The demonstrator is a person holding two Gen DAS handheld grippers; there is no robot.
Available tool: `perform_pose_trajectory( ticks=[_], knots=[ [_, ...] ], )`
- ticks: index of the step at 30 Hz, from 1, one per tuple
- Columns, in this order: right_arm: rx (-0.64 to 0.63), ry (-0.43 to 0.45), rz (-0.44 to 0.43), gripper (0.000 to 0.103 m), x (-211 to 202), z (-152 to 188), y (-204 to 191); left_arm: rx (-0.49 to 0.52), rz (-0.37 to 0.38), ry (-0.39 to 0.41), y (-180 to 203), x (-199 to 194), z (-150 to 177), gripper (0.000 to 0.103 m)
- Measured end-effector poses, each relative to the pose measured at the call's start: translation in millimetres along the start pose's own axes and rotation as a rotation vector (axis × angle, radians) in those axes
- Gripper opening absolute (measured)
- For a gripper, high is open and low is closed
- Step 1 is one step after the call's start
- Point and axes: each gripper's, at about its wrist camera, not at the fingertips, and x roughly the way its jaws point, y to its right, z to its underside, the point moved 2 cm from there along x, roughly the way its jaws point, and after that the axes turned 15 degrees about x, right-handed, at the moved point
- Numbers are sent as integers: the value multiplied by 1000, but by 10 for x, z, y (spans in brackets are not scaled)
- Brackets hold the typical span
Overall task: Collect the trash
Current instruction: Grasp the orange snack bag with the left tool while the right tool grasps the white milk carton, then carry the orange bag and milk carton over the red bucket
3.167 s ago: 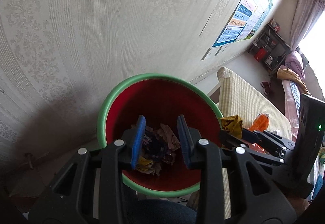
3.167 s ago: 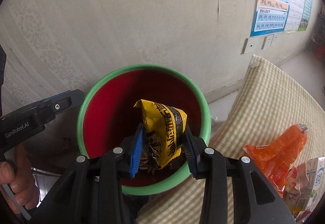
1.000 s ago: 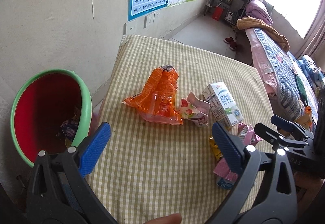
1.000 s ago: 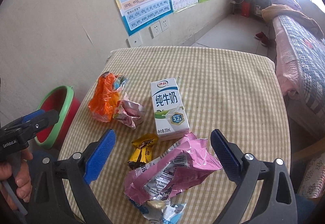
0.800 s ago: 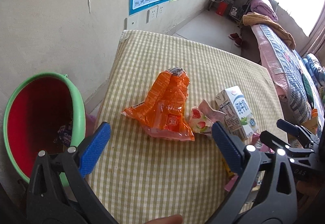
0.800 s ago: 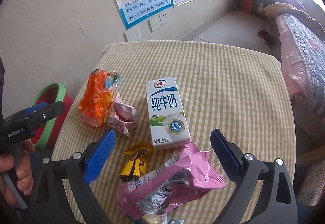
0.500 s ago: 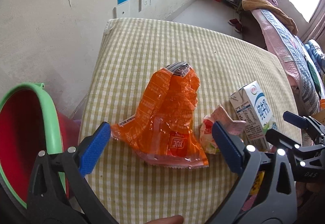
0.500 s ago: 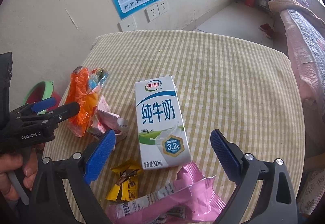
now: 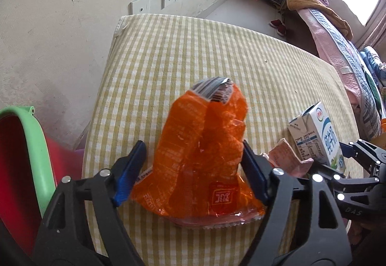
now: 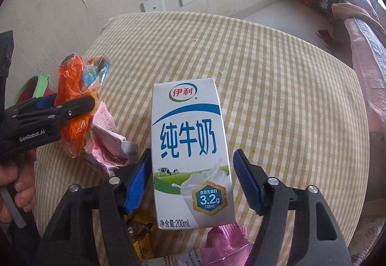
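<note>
My left gripper [image 9: 193, 169] is open, its blue pads on either side of a crumpled orange snack bag [image 9: 205, 150] lying on the checked tablecloth; the right pad touches the bag. My right gripper [image 10: 193, 181] is open around a white milk carton [image 10: 190, 145] lying flat, with a small gap on each side. The orange bag [image 10: 72, 87] and left gripper [image 10: 48, 111] also show in the right wrist view. The carton [image 9: 318, 133] and right gripper show at the right of the left wrist view.
A red bin with a green rim [image 9: 29, 145] stands beside the table's left edge, against the wall. A pink-white wrapper [image 10: 106, 143] lies between bag and carton. A yellow wrapper [image 10: 140, 232] and a pink packet [image 10: 222, 239] lie near me. A bed [image 9: 342, 31] stands at the right.
Both grippers dropped their trash in the bin, swung back over the table, and moved down. The left now straddles the orange bag, the right the milk carton, with both jaws narrowed from wide open.
</note>
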Motion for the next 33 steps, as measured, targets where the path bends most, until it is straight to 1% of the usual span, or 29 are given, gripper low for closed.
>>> perform_pose_trajectory(
  ticks=[1, 2, 3, 6, 12, 19, 28, 33],
  knots=[
    [-1, -5, 4, 55, 20, 10, 5, 8, 0, -1, 23, 4, -3, 63],
    [-2, -7, 8, 53, 25, 21, 9, 17, -2, -1, 42, -2, -3, 61],
    [-5, -2, 12, 52, 21, 27, 7, 27, 0, -1, 57, -7, -7, 54],
    [-3, 2, 7, 51, 9, 33, 7, 34, -5, -1, 67, -27, -11, 52],
    [3, 42, 1, 50, -149, 20, 0, 26, -25, 14, 55, -153, -9, 51],
    [0, 89, -2, 50, -373, -21, -67, 25, -47, 57, 97, -443, -23, 51],
    [-13, 161, -8, 50, -763, 12, -202, 1, -37, 94, 123, -831, 134, 51],
    [-39, 190, -11, 50, -951, 61, -365, -16, -40, 110, 96, -1025, 247, 51]
  ],
)
